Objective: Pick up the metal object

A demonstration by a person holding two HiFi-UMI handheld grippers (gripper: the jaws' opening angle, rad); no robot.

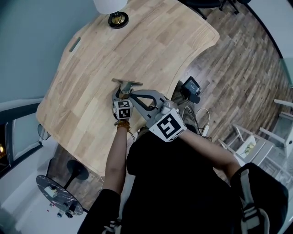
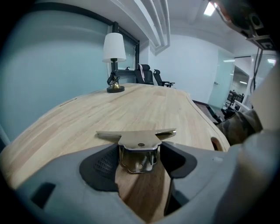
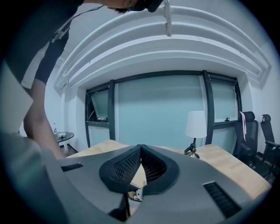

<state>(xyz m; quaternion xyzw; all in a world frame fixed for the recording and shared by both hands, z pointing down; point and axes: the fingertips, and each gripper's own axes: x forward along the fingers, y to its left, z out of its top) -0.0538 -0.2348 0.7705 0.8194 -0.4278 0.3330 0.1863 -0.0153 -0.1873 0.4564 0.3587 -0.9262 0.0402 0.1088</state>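
Note:
A shiny metal bracket (image 2: 138,151) with flat wings on top sits between the two pads of my left gripper (image 2: 138,158), which is shut on its body just over the wooden table (image 2: 144,100). From the head camera the bracket (image 1: 127,83) shows near the table's (image 1: 137,41) front edge, with the left gripper (image 1: 122,93) right behind it. My right gripper (image 1: 132,95) lies close beside the left one, pointing at the same spot. In its own view the right gripper (image 3: 140,149) has its tips together, and a small bit of metal (image 3: 136,195) shows below them.
A table lamp (image 1: 117,13) with a white shade stands at the table's far end; the lamp (image 2: 114,61) also shows in the left gripper view. Office chairs (image 2: 148,75) stand beyond the table. A small round side table (image 1: 59,194) is on the floor at the near left.

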